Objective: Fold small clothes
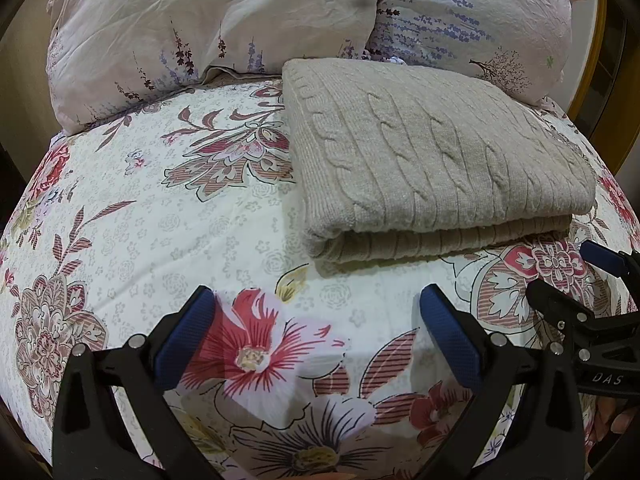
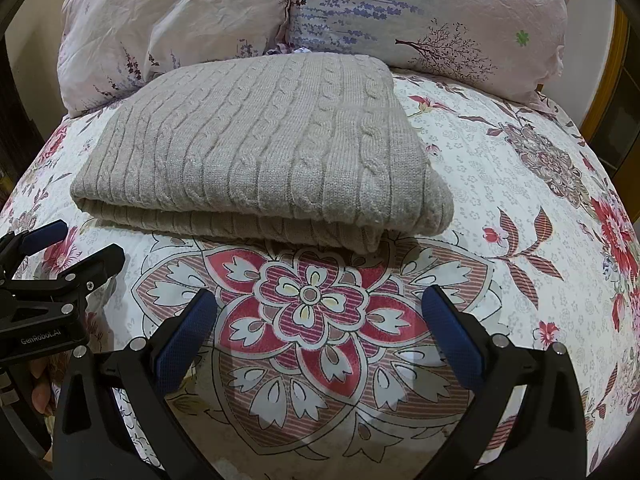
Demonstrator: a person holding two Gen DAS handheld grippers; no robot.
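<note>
A beige cable-knit sweater (image 1: 432, 160) lies folded in a thick rectangle on the floral bedsheet (image 1: 140, 220), its folded edge toward me. It also shows in the right wrist view (image 2: 264, 160). My left gripper (image 1: 316, 308) is open and empty, above the sheet just short of the sweater's near edge. My right gripper (image 2: 320, 308) is open and empty, also a little short of that edge. The right gripper shows at the right edge of the left wrist view (image 1: 576, 276), and the left gripper at the left edge of the right wrist view (image 2: 72, 246).
Two pale floral pillows (image 1: 192, 32) (image 2: 432, 12) lean behind the sweater at the head of the bed. A wooden frame (image 2: 612, 80) shows at the far right. Floral sheet (image 2: 520, 200) spreads to the right of the sweater.
</note>
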